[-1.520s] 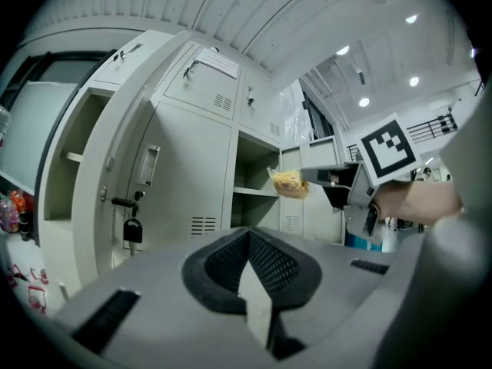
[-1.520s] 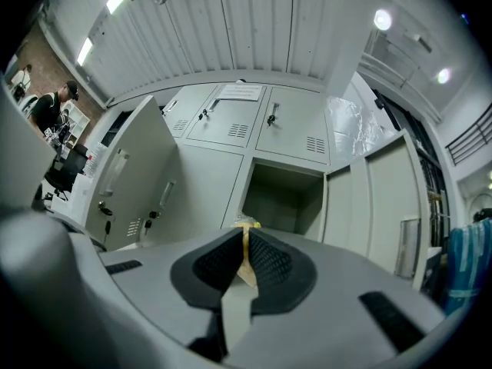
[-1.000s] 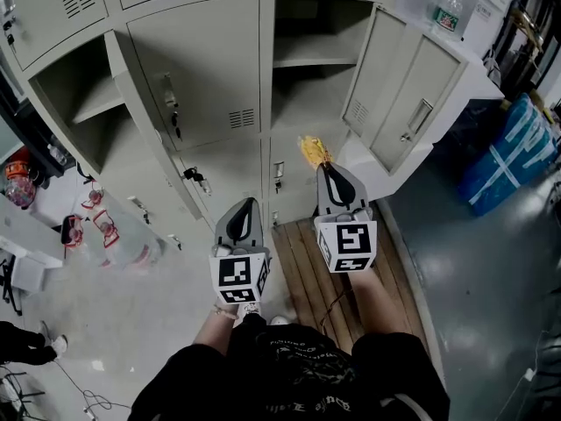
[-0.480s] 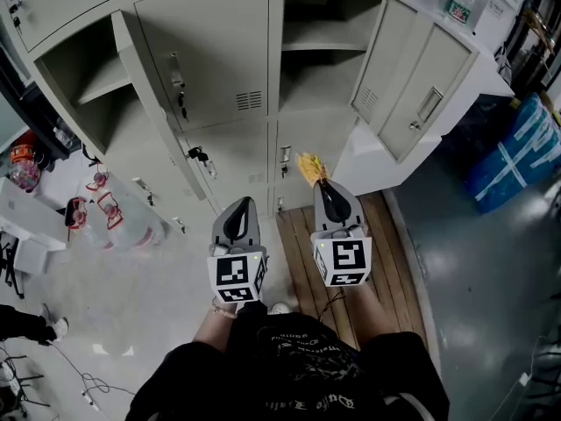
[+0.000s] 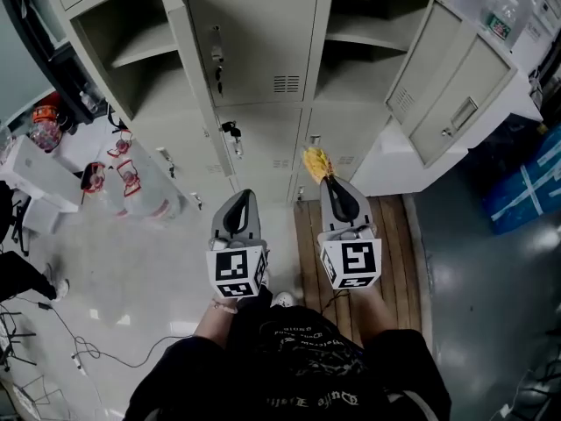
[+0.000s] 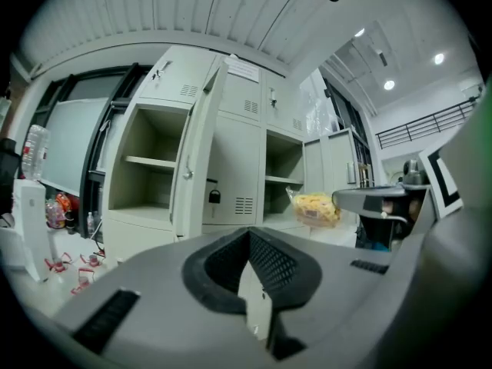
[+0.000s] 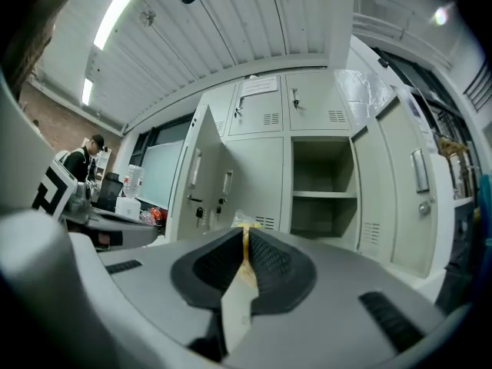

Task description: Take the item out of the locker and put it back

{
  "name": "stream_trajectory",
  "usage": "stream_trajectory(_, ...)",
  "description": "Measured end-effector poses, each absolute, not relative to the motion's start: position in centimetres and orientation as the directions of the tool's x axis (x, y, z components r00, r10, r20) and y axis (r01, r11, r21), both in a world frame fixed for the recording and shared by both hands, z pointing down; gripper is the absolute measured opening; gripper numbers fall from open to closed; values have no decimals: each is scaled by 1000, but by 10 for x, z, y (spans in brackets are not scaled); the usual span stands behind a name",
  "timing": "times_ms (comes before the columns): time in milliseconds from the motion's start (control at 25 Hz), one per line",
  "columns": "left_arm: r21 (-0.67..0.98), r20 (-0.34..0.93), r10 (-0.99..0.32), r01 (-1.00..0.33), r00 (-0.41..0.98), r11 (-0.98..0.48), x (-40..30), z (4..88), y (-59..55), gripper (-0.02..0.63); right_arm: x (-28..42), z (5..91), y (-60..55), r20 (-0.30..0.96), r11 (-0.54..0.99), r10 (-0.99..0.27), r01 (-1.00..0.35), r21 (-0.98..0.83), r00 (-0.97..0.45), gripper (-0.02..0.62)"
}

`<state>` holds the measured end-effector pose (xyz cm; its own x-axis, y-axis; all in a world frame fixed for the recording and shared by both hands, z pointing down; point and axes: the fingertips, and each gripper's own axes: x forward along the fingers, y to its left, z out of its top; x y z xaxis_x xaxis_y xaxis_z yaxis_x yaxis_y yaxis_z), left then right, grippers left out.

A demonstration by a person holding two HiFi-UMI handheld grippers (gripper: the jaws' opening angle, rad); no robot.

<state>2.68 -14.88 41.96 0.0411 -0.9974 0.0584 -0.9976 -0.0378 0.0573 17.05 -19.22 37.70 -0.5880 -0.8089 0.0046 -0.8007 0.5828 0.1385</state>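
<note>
The right gripper point(image 7: 243, 231) points level at a bank of pale lockers point(image 7: 261, 121), its jaws pressed together on the thin edge of a yellow packet point(image 7: 241, 218), whose crinkled top shows just above the tips. Ahead, one locker compartment point(image 7: 323, 167) stands open with a shelf point(image 7: 324, 194) across it, its door point(image 7: 411, 191) swung right. A second door point(image 7: 201, 167) hangs open further left.

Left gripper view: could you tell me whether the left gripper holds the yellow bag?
No, the left gripper is shut on nothing; the yellow bag hangs from the right gripper.
</note>
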Motion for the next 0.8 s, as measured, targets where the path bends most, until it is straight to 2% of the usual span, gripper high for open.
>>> stream_trajectory(360, 71, 54, -990, -988, -132, 135, -26, 418, -113, 6, 127, 338, -149, -83, 733, -668, -674, 95, -739, 20)
stream_trajectory(800, 73, 59, -965, -963, -254, 258, -78, 417, -82, 6, 58, 326, -106, -103, 855, -503, -511, 90, -858, 21)
